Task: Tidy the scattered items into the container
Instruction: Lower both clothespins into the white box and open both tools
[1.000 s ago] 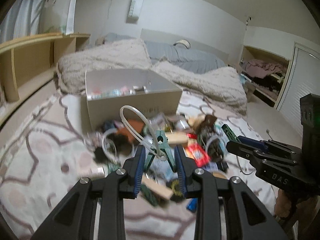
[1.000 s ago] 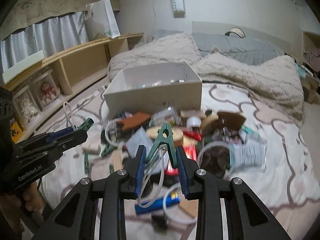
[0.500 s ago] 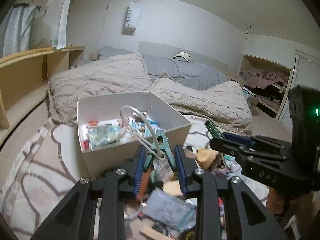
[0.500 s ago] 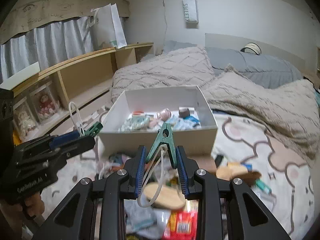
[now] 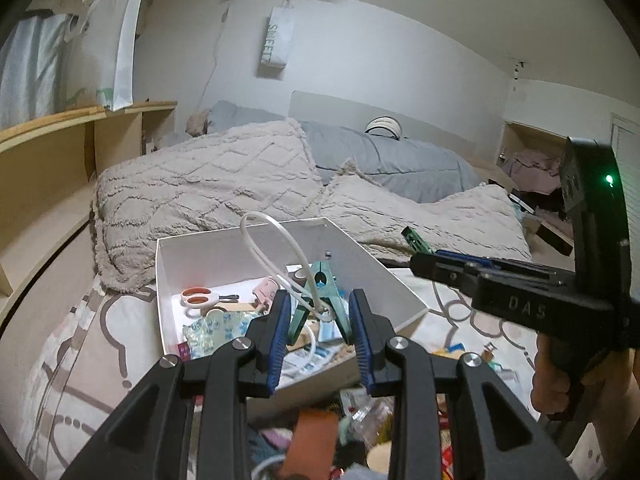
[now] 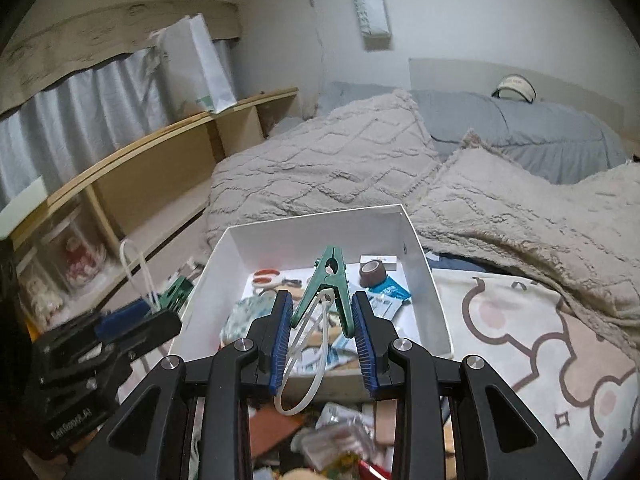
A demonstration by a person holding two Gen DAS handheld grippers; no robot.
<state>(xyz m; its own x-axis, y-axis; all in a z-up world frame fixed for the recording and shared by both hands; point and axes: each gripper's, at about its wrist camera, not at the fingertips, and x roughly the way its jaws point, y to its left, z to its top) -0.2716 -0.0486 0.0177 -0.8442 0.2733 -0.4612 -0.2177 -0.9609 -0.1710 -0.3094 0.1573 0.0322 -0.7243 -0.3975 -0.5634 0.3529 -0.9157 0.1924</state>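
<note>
Left wrist view: the left gripper [image 5: 318,322] is clamping a teal plastic clothespin with a white cord loop [image 5: 326,292], now hanging over the white rectangular cardboard box [image 5: 224,258] rather than the clutter a second ago. At 3 o'clock, the right gripper [image 6: 322,320] is pinching a dark green plastic clothespin with a pale loop [image 6: 330,280], likewise carried above the box.

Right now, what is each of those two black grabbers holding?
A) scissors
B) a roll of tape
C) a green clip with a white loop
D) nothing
C: the left gripper and the right gripper each pinch a green clip with a white loop, above the box.
</note>
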